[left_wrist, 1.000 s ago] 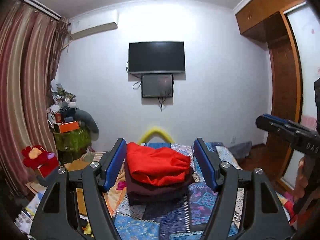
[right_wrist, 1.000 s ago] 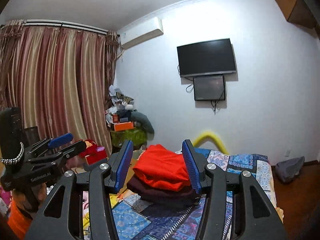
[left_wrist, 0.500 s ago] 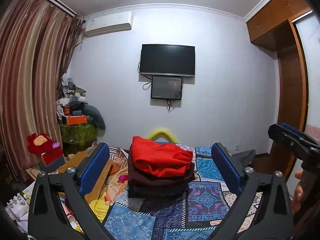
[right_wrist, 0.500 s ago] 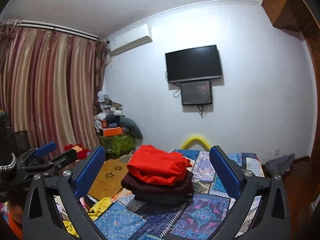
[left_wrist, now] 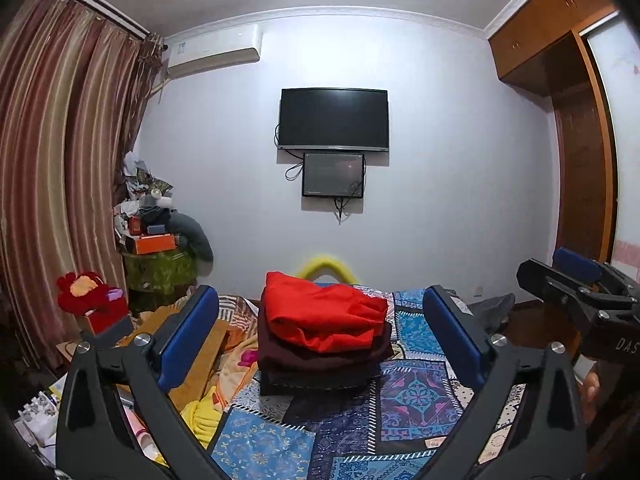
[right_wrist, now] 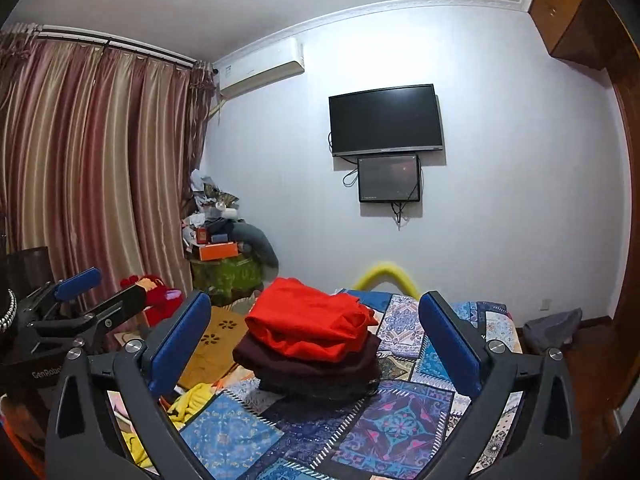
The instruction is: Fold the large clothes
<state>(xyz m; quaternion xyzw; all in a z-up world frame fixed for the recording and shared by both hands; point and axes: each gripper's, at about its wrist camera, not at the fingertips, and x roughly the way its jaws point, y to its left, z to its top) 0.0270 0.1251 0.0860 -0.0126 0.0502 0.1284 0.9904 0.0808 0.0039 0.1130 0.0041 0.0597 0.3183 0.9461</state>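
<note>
A stack of folded clothes lies on the bed ahead of both grippers, a red garment [left_wrist: 324, 318] on top of dark maroon ones [left_wrist: 320, 360]. In the left wrist view my left gripper [left_wrist: 318, 334] stands wide open, and its blue pads [left_wrist: 188, 336] frame the stack without touching it. My right gripper [right_wrist: 314, 344] is open just as wide, short of the same red garment [right_wrist: 308, 326], with nothing between its pads. Each gripper shows in the other's view: the right gripper [left_wrist: 556, 270] at the right edge, the left gripper [right_wrist: 102, 294] at the left edge.
A blue patchwork quilt [left_wrist: 416, 392] covers the bed. Yellow cloth [left_wrist: 202, 412] and a wooden board [left_wrist: 200, 348] lie at its left edge. Beyond stand a cluttered green table [left_wrist: 160, 270], a red plush toy [left_wrist: 84, 292] and curtains. A wardrobe [left_wrist: 584, 168] stands at the right.
Both grippers' jaws spread from a narrow gap framing the stack to full width within the first half second. Both sank a little. The stack stayed on the bed.
</note>
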